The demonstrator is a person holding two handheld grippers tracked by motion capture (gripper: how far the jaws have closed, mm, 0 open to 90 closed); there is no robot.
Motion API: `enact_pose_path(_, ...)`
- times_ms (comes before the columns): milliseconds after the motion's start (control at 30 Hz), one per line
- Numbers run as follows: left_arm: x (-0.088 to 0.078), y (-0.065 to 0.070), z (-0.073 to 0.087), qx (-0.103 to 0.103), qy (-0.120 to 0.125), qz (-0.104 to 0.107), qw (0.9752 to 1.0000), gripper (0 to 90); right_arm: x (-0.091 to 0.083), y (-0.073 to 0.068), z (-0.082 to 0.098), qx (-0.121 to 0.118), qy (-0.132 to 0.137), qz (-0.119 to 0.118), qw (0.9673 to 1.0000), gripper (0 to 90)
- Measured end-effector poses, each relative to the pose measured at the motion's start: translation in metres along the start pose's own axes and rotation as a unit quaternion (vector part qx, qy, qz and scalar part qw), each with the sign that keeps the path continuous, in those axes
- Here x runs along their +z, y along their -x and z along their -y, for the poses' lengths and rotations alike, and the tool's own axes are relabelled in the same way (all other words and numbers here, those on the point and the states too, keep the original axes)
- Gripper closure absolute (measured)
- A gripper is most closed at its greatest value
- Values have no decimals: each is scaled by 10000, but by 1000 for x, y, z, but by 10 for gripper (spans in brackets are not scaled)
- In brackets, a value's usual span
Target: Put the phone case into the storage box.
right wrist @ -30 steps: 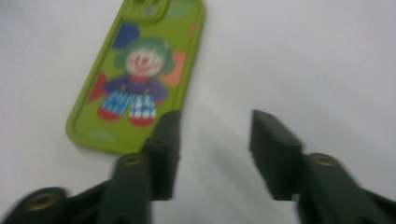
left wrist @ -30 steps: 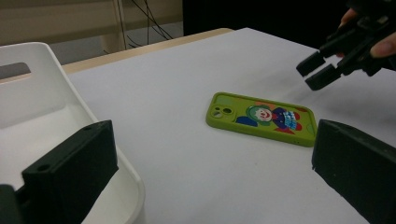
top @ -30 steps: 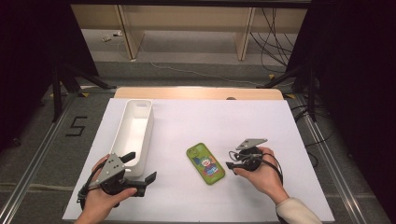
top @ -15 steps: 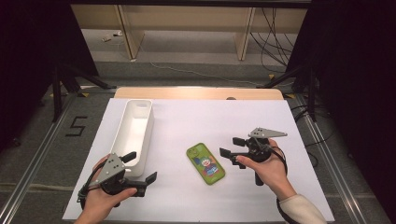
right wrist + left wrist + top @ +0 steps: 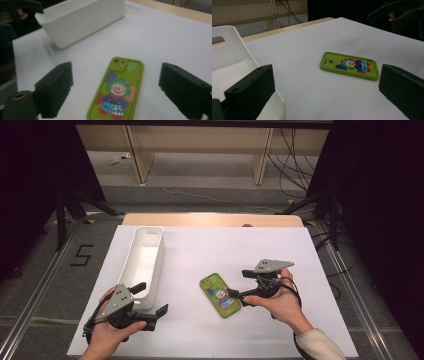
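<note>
On the white worktop [image 5: 210, 250], seen from the high view, a green phone case [image 5: 220, 295] with a clown picture lies flat, back side up, a little toward the near edge and right of the middle, with its camera end pointing away from the person. A long white tray [image 5: 145, 265] stands along the left side, running from the far edge toward the near one. The right gripper [image 5: 244, 287] hangs just right of the phone case, its jaws having just been opening and now spread wide, with nothing pinched between them. The left gripper [image 5: 149, 298] sits near the near-left corner, close against the near end of the tray, jaws spread apart and empty as well. In the left gripper view, the two black jaws rise wide apart at the bottom corners; the left one overlaps the rim of the white tray [image 5: 234, 62], and the phone case [image 5: 349, 65] lies well beyond them on bare worktop, touching nothing, while the right gripper [image 5: 399, 15] shows dark at the upper right. In the right gripper view, the jaws stand open on either side of the phone case [image 5: 117, 90], above it and clear of its edges, and the white tray [image 5: 82, 22] stands farther off toward the upper left.
</note>
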State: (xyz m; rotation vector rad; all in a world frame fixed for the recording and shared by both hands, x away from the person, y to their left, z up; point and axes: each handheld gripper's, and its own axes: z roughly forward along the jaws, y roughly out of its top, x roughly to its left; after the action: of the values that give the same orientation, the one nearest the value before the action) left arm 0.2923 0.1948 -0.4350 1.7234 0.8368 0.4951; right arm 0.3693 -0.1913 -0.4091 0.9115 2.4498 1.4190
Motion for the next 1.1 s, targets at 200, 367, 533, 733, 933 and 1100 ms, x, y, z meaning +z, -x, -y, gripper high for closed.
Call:
enact_pose_path(200, 1, 2, 0, 25, -12, 16, 10000, 0, 11, -5, 0, -96, -505, 481, 9975, 4)
enact_pose_path(367, 1, 3, -1, 40, -9, 39, 10000, 0, 13, -7, -4, -64, -453, 869, 9952, 4)
enact_pose_path(533, 0, 3, -1, 51, -11, 39, 10000, 0, 11, -10, -10, -107, -202, 1009, 9946, 4)
enact_pose_path(733, 1, 3, -2, 76, -10, 44, 10000, 0, 18, -16, -15, -188, -260, 1014, 9943, 4)
enact_pose_path(933, 1, 4, -2, 79, 0, 64, 9999, 0, 37, -20, -20, -105, -865, 1068, 9904, 5)
enact_pose_path(1100, 1, 4, -2, 88, -3, 91, 9999, 0, 60, -20, -23, 50, -1510, 1162, 9817, 6)
